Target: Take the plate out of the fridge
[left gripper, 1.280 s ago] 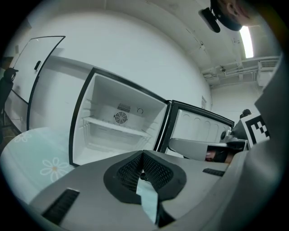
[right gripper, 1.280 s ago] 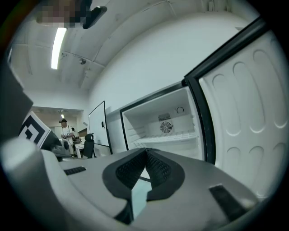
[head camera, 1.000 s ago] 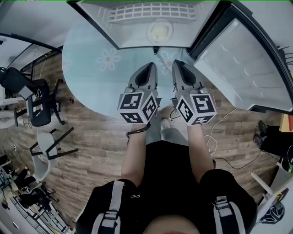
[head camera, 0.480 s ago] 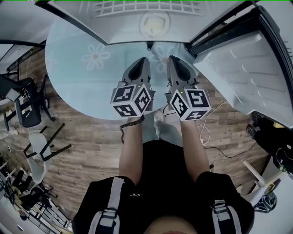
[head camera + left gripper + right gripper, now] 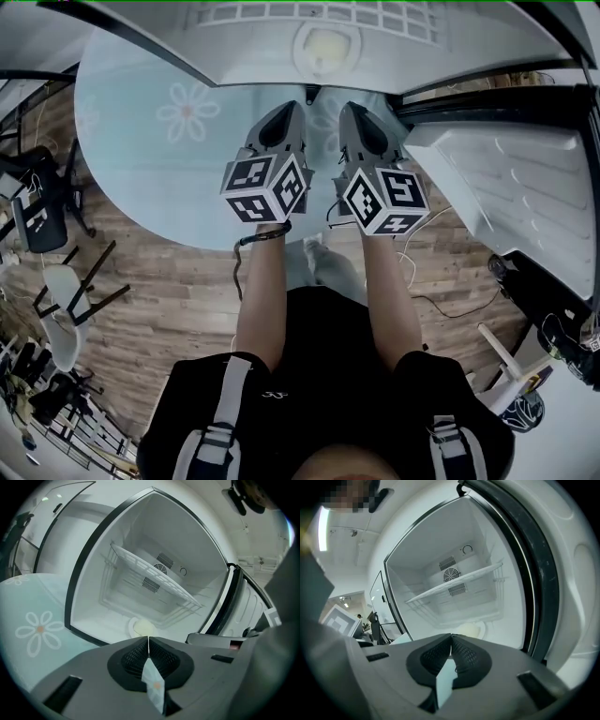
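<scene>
A small open fridge (image 5: 394,56) lies ahead of me, its white interior facing both grippers. On its floor sits a pale round plate (image 5: 325,46) with something yellowish on it, also seen as the plate (image 5: 140,628) and the plate (image 5: 472,630). A white wire shelf (image 5: 154,581) spans the fridge above it. My left gripper (image 5: 284,120) and right gripper (image 5: 354,120) hover side by side just short of the fridge opening, both shut with nothing between the jaws. In the gripper views the left gripper (image 5: 148,639) and right gripper (image 5: 451,636) point straight at the plate.
The fridge door (image 5: 516,202) stands swung open at the right. Under the grippers is a pale round table top (image 5: 169,159) with a flower print. Chairs (image 5: 42,225) stand on the wooden floor at the left; cables (image 5: 441,300) trail at the right.
Both grippers have moved forward together, closer to the fridge opening and the plate. Both jaws stay shut.
</scene>
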`<action>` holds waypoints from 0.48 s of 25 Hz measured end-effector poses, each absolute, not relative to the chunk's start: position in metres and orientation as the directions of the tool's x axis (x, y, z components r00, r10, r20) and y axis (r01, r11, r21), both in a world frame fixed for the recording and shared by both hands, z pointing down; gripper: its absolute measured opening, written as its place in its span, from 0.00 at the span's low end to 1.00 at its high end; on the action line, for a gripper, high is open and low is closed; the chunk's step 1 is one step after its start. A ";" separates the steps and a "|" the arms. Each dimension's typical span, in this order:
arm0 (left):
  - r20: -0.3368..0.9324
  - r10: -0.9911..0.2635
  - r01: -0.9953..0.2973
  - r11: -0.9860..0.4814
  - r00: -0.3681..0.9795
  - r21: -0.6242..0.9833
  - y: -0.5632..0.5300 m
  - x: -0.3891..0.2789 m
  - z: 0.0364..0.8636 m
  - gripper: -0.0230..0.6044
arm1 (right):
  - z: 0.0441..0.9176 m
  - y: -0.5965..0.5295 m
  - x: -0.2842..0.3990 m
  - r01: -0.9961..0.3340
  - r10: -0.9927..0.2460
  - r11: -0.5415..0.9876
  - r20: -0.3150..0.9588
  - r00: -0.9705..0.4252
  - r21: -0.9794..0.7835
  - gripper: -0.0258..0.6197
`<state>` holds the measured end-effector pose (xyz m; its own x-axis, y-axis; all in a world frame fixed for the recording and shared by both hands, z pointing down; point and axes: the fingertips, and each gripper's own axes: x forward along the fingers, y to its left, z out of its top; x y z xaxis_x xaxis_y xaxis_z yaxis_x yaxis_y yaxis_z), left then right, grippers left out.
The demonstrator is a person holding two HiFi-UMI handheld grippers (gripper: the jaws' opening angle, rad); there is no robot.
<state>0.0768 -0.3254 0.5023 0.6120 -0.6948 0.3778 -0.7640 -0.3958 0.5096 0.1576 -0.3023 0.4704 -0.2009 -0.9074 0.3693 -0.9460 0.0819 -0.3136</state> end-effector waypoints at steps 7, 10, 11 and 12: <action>0.404 -0.663 -0.759 -0.414 0.630 0.503 -0.360 0.079 0.514 0.08 | 0.488 -0.335 0.159 -0.938 -0.898 0.052 0.395 -0.194 -0.342 0.15; 0.410 -0.640 -0.746 -0.434 0.650 0.505 -0.370 0.085 0.519 0.17 | 0.498 -0.345 0.164 -0.940 -0.896 0.019 0.412 -0.167 -0.340 0.15; 0.412 -0.635 -0.744 -0.438 0.653 0.504 -0.374 0.086 0.521 0.17 | 0.502 -0.348 0.166 -0.939 -0.893 0.011 0.418 -0.164 -0.345 0.19; 0.416 -0.632 -0.745 -0.440 0.653 0.501 -0.377 0.086 0.523 0.17 | 0.506 -0.351 0.167 -0.936 -0.890 0.001 0.426 -0.161 -0.352 0.24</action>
